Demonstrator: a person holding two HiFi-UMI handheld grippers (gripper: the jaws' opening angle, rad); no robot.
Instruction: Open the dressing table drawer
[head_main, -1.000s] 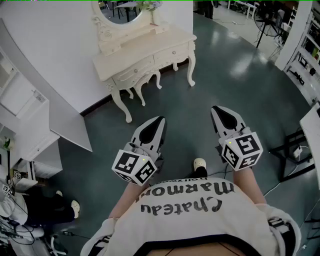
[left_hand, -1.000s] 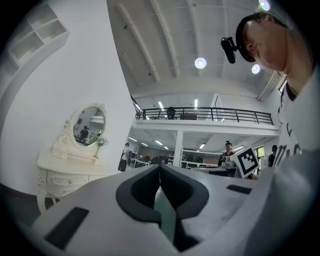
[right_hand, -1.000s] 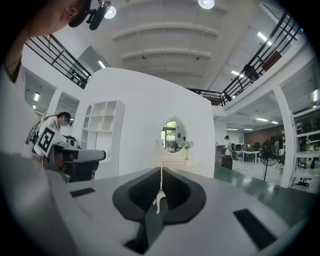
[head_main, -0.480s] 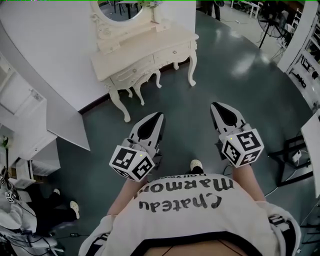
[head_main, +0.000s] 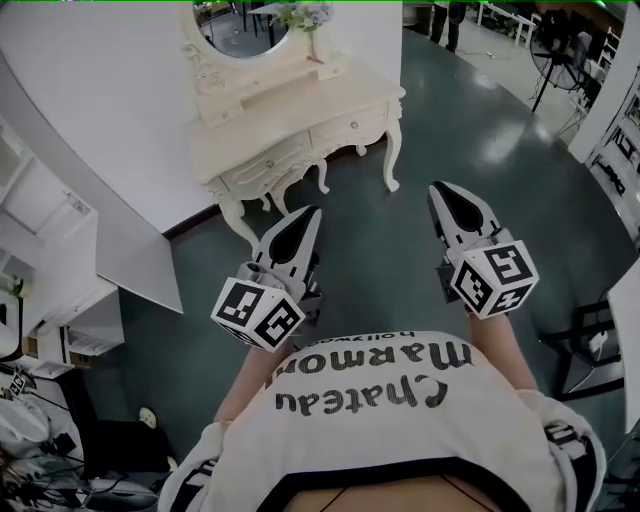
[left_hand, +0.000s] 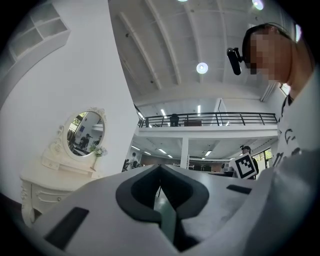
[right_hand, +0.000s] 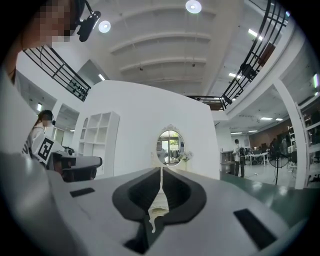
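Cream-white and ornate, the dressing table (head_main: 300, 112) sits closer now than a second ago. It has slid down the head view toward the person, and the shoe that showed between the grippers is gone from sight. Both grippers have pushed forward over the dark green floor (head_main: 400, 260). The left gripper (head_main: 311, 213) now has its tip just beside the table's front leg in the picture, where before there was clear floor between them.

Both are held out in front of the person's chest, side by side and well apart, with marker cubes nearest the body and noses aimed at the table. The left one angles slightly inward. The right gripper (head_main: 441, 190) points straight ahead.

Jaws next: on the left they meet at the tip with nothing caught between them. The right pair is pressed together too, also empty, and the oval mirror (right_hand: 170, 146) lines up right above its closed tips.

The two drawers (head_main: 268, 163) are both pushed in along the table's front edge. They lie ahead of both sets of fingertips, nearer the left gripper, and neither gripper touches them.
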